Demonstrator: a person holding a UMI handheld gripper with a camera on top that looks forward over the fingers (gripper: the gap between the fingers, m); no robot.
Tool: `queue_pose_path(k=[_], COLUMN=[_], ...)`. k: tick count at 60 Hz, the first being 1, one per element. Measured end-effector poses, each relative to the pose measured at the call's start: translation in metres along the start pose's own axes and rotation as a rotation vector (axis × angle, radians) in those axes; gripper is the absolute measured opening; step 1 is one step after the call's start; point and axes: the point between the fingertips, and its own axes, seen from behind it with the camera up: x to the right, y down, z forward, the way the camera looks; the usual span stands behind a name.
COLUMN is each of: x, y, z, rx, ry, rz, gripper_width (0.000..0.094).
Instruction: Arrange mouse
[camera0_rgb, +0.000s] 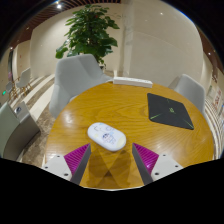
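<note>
On the round wooden table (120, 105), just ahead of the gripper (112, 156), lies a white mouse (106, 135), resting flat on the tabletop with its long side turned slightly across the line of the fingers. The gripper's 2 fingers stand apart, their magenta pads (77, 156) facing each other across a wide gap, and nothing is held between them; the mouse sits beyond the fingertips, a little nearer the left finger than the right, and touches neither. Farther back on the table, off to the right of the mouse and well apart from it, lies a dark mousepad (169, 109) (flat, black, roughly square, turned at an angle to the table's edge). At the far rim of the table a thin white object (132, 81) lies flat, too small to make out. Around the table stand 3 grey chairs (75, 72), and behind them a leafy green plant (88, 30) rises against a pale wall.
</note>
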Motion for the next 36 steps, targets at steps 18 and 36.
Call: queue_pose_path(k=[18,36], x=[0.009,0.000], y=[-0.038,-0.045], z=[0.050,0.061], rx=[0.007,-0.012], ry=[0.019,-0.002], rz=[0.023,0.041], gripper_width=[0.0870,0.0596])
